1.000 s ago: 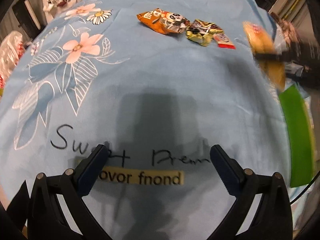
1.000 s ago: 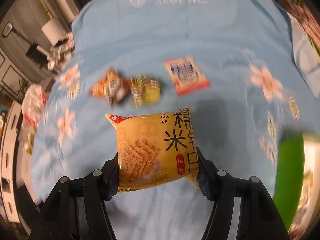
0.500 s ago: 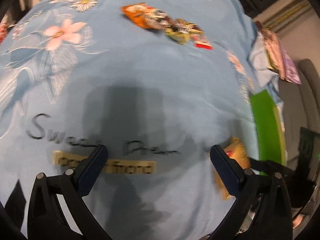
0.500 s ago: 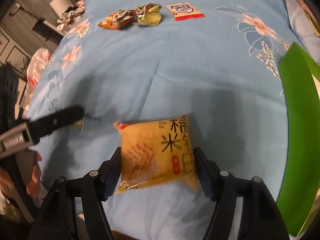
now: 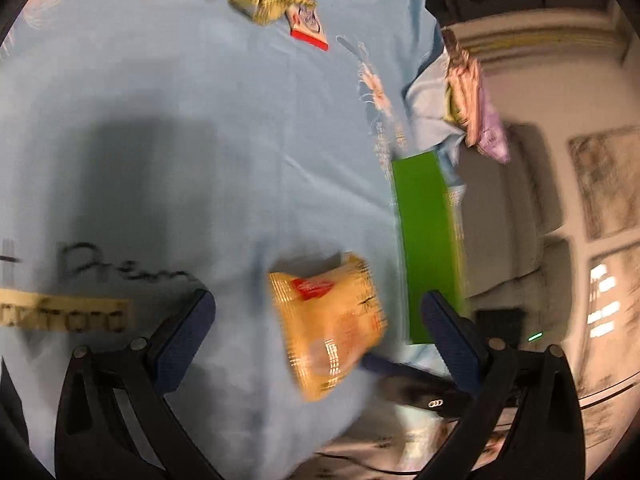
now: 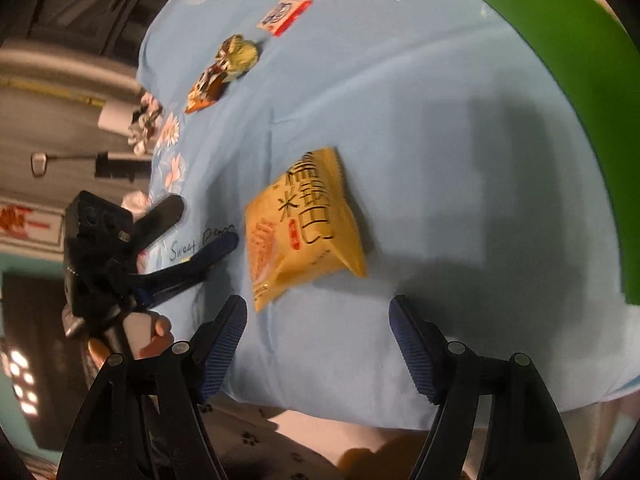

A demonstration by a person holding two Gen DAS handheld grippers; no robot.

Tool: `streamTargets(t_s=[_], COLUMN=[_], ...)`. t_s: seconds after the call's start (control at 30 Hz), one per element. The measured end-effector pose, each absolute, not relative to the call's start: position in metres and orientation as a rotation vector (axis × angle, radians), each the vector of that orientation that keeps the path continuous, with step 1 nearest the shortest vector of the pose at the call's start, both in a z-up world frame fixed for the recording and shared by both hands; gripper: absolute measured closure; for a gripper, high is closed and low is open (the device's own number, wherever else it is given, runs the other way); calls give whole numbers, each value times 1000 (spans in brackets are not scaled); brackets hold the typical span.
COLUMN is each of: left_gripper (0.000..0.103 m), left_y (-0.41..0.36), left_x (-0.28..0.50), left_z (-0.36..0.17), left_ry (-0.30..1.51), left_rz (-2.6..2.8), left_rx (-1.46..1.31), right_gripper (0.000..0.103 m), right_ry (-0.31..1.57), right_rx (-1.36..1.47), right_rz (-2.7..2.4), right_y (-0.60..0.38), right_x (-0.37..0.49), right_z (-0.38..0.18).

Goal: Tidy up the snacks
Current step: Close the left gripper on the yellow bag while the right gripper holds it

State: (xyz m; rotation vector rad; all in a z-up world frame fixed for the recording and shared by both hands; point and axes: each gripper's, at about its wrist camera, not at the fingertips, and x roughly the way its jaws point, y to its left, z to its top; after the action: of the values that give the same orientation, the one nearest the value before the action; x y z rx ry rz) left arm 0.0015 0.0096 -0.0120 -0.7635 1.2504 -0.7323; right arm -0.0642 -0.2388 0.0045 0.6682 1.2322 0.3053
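Observation:
A yellow rice-cracker packet (image 6: 302, 226) lies on the blue cloth (image 6: 420, 152), just ahead of my open, empty right gripper (image 6: 318, 330). It also shows in the left wrist view (image 5: 328, 324), between the fingers of my open left gripper (image 5: 316, 328), which does not touch it. Three small snacks lie far off: an orange packet (image 6: 204, 88), a gold-green packet (image 6: 238, 54) and a white-and-red packet (image 6: 284, 16); the latter two show in the left wrist view as gold-green packet (image 5: 266, 2) and white-and-red packet (image 5: 308, 26).
A green box (image 6: 576, 80) stands along the cloth's right edge; it also shows in the left wrist view (image 5: 428, 248). My left gripper appears at the left of the right wrist view (image 6: 172, 248). Folded cloth and packets (image 5: 472, 96) lie beyond the green box.
My right gripper opened and let the yellow packet down onto the cloth near the green box, then drew back. My left gripper swung right so the packet lies between its fingers.

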Motion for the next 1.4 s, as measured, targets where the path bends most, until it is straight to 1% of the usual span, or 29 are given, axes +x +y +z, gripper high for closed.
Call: streamTargets(t_s=[0.07,0.23,0.4,0.47,0.53,0.7,0.8,0.87,0.9,0.93,0.97,1.03,1.07,1.13,1.2,1.27,1.3,1.4], left_gripper=[1,1,1,1,1,1,3,9,13,20,24,39,43,56,58,60,61,60], left_y=[5,-10,-26,-25,-23,-19,-22,-22,-20,-18,-16,-10,-9,-9,-11,-15,-20,-27], left_x=[5,2,3,5,7,6,4,4,4,5,6,6,7,6,4,0,0,-2], left_z=[-12,-2,-5,-7,-8,-8,-7,-8,-9,-11,-13,-17,-18,-18,-15,-13,-16,-16], left_ry=[1257,1268,1296,1302,1303,1302,1292,1294,1298,1302,1308,1320,1325,1324,1313,1306,1332,1335], left_rz=[-757,-808,-856,-848,-835,-859,-848,-823,-809,-798,-784,-757,-743,-733,-723,-727,-755,-771], left_rx=[-782,-714,-714,-723,-756,-756,-726,-724,-730,-741,-748,-753,-753,-732,-692,-665,-663,-626], right_gripper=[28,28,28,30,34,35,37,42,46,48,48,50,50,50,51,54,56,57], right_ry=[1205,1172,1139,1123,1115,1111,1102,1096,1095,1095,1093,1090,1087,1082,1075,1069,1067,1062], right_rx=[695,716,761,771,760,702,678,659,652,634,614,574,552,540,535,522,520,474], right_rz=[310,309,320,322,309,292,290,278,273,264,261,254,250,247,246,253,259,265], right_y=[-239,-242,-249,-251,-252,-249,-248,-248,-248,-247,-245,-242,-240,-239,-238,-235,-233,-225], right_x=[-65,-60,-56,-56,-55,-53,-52,-52,-52,-52,-52,-52,-52,-51,-50,-50,-50,-49], right_z=[4,1,-3,-4,-4,-1,-1,-2,-2,-1,0,1,2,2,2,3,4,6])
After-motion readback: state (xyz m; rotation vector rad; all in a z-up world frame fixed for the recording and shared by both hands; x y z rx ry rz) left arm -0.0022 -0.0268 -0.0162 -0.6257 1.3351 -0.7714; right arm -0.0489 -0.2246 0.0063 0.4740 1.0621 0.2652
